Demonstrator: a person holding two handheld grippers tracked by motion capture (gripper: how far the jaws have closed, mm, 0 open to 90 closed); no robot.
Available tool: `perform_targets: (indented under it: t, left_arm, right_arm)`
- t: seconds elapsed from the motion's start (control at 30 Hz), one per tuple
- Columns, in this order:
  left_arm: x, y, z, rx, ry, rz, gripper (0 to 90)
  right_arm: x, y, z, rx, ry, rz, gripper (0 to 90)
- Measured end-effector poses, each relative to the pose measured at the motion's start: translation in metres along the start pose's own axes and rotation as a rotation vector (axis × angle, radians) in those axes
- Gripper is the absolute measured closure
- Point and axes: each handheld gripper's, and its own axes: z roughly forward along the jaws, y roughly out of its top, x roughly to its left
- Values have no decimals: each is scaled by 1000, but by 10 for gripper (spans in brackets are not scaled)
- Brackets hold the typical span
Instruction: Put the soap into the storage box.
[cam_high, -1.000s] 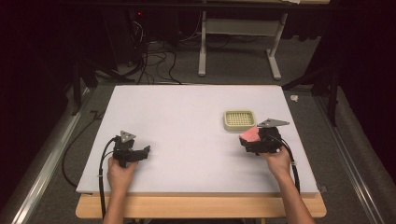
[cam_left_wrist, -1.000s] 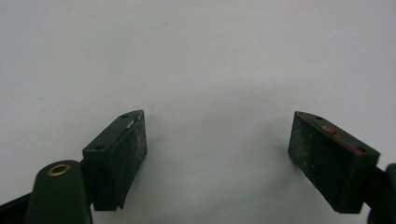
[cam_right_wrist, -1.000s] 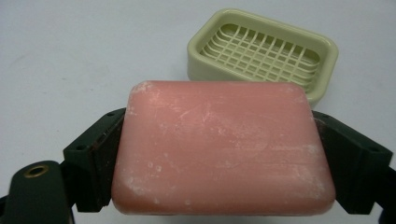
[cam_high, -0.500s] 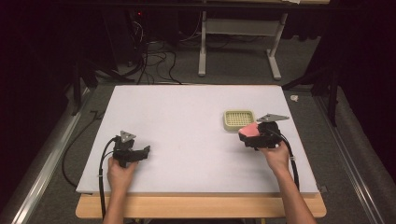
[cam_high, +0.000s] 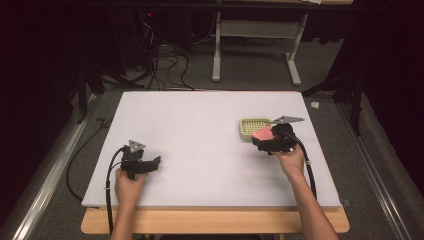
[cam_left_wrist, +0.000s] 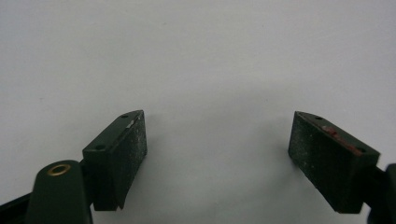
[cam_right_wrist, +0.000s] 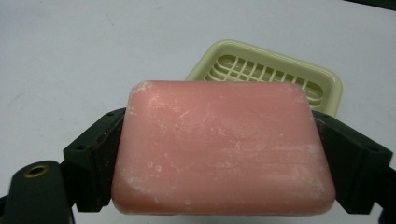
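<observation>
Pink soap bar is clamped betw. the fingers of the right gripper, gripped on its two short sides and held above the white desk. A cream soap dish w/ grid insert is seen just beyond the bar, on the desk's right half. Left gripper is rested low on the desk nr. the front-left; its fingers are spread wide, nothing betw. them.

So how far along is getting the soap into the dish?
Done: the right gripper is clamped on the pink soap, which is up off the table. In hand: the soap is carried at the near edge of the dish. Left: set it in the empty dish and let go. The left gripper sits open and idle.
</observation>
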Motion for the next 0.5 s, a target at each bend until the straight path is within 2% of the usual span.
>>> perform_targets:
  t: [0.33, 0.5]
  left_arm:
    - [0, 0, 0, 0, 0, 0, 200]
    - [0, 0, 0, 0, 0, 0, 200]
  right_arm:
    - [0, 9, 7, 9, -22, -2, 137]
    - [-3, 10, 10, 7, -21, 17, 137]
